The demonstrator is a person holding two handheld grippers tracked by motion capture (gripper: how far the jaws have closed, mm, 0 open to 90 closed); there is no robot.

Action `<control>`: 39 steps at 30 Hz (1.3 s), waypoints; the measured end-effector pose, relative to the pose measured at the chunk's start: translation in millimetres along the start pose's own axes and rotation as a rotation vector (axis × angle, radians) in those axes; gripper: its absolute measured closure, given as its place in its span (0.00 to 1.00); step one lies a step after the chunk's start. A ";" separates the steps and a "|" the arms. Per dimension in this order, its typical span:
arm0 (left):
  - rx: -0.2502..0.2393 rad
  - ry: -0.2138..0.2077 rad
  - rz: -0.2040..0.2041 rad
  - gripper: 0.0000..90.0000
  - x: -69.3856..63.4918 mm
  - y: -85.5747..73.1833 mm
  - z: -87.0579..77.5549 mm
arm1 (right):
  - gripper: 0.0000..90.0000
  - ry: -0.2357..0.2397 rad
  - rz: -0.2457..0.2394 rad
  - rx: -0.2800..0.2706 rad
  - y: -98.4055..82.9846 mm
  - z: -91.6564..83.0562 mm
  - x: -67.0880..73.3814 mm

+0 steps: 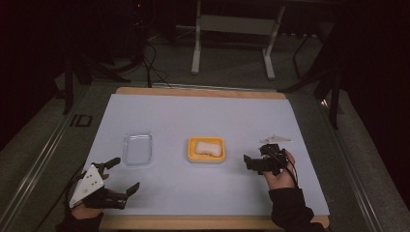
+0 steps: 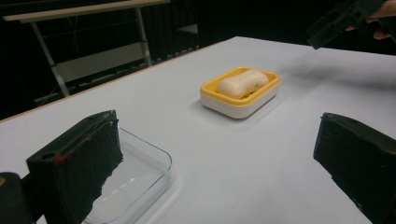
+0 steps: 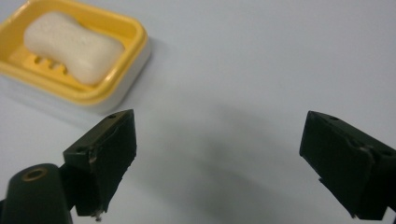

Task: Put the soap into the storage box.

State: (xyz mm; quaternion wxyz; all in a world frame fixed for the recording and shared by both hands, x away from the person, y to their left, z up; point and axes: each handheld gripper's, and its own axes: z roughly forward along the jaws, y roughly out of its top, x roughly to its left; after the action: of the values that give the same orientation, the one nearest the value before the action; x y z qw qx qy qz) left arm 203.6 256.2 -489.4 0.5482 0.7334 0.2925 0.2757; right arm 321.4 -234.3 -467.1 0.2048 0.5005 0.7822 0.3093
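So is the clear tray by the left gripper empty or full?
Empty: the clear tray shows just the white table through its bottom.

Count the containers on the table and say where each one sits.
2. The yellow soap dish, holding a soap bar, sits mid-table; the clear plastic tray lies to its left, near the left gripper. None look hidden.

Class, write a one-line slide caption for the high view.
Two open grippers, left and right, flank a soap bar in its yellow dish beside a clear lid.
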 end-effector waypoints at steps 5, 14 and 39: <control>0.001 -0.001 0.002 0.01 -0.1 0.1 0.3 | 0.12 -0.013 0.013 -0.010 -15.2 -6.4 -2.1; 0.008 -0.003 0.003 0.01 -0.1 0.0 0.5 | 0.12 -0.011 0.026 -0.045 -33.3 -16.1 -1.7; 0.008 -0.010 -0.004 0.01 -0.4 0.1 0.3 | 0.12 -0.007 0.053 -0.084 -44.5 -27.5 -9.4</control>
State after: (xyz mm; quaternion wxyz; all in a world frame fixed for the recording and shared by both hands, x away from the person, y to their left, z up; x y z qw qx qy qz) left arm 203.6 255.7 -489.4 0.5472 0.7364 0.2923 0.2697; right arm 278.8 -264.2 -477.8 0.2200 0.5131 0.7542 0.3457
